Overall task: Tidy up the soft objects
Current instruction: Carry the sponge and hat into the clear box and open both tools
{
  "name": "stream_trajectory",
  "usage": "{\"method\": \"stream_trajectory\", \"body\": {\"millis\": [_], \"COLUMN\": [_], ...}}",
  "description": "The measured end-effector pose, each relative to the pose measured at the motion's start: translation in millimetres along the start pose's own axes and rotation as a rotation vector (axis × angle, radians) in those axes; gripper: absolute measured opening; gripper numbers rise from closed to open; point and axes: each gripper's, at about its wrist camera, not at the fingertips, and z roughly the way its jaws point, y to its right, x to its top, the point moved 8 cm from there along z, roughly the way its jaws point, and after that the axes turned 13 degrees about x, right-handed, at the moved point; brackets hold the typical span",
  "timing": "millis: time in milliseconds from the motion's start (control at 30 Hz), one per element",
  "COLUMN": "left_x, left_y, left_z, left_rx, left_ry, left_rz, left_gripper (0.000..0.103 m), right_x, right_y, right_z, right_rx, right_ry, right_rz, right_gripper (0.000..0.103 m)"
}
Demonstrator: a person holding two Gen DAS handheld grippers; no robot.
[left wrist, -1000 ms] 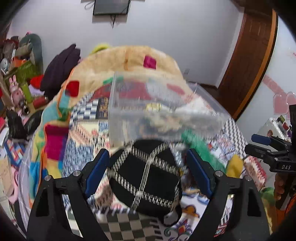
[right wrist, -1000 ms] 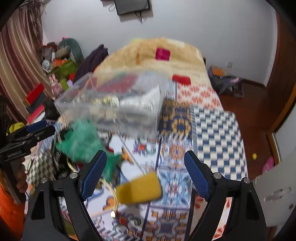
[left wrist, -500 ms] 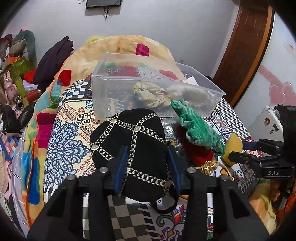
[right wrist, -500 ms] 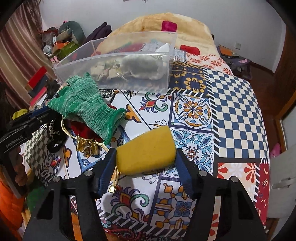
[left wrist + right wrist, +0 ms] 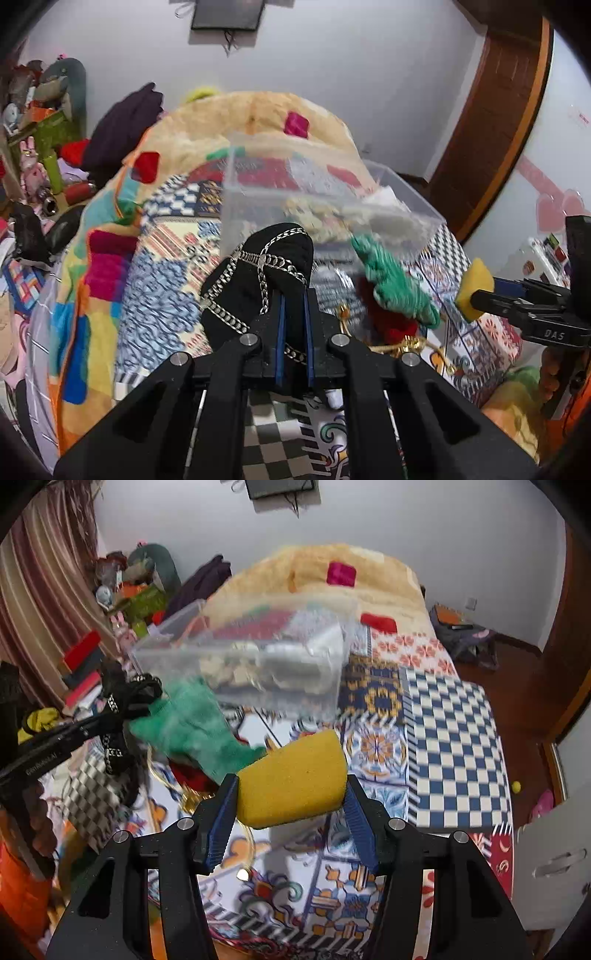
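My left gripper (image 5: 293, 314) is shut on a black cap with silver chains (image 5: 258, 280) and holds it lifted over the bed; it also shows in the right wrist view (image 5: 125, 701). My right gripper (image 5: 290, 805) is shut on a yellow sponge (image 5: 291, 779), lifted above the bedspread; the sponge shows in the left wrist view (image 5: 474, 288). A clear plastic bin (image 5: 325, 206) holding soft items stands ahead on the bed, also in the right wrist view (image 5: 258, 657). A green knit glove (image 5: 391, 280) lies on a red cloth (image 5: 399, 328).
A patterned bedspread (image 5: 454, 738) covers the bed, with a beige blanket (image 5: 255, 118) at the far end. Clutter and toys (image 5: 40, 140) line the left side. A wooden door (image 5: 495, 122) is at the right. A gold chain (image 5: 406, 345) lies by the red cloth.
Both grippers closed: the left on the black cap, the right on the yellow sponge. Both then lifted their objects off the bedspread.
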Motion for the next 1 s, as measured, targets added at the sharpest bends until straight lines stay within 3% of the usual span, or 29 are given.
{"method": "stream_trajectory", "body": {"millis": [533, 833, 1000], "left_x": [82.5, 114.2, 126.4], "left_y": [-1.1, 14.6, 24.1], "left_z": [-31.7, -37.2, -9.2], "left_rx": [-0.022, -0.029, -0.011], "left_ry": [0.183, 0.247, 0.227], "left_rz": [-0.036, 0.015, 0.032], "left_gripper": [0.008, 0.007, 0.007], "right_x": [97.5, 121.5, 124.6], "right_y": [-29.5, -29.3, -25.9], "right_z": [-0.7, 23.3, 48.1], "right_rx": [0.045, 0.063, 0.048], "right_ry": [0.191, 0.19, 0.142], "right_rz": [-0.075, -0.079, -0.09], "right_gripper": [0.053, 0.053, 0.053]}}
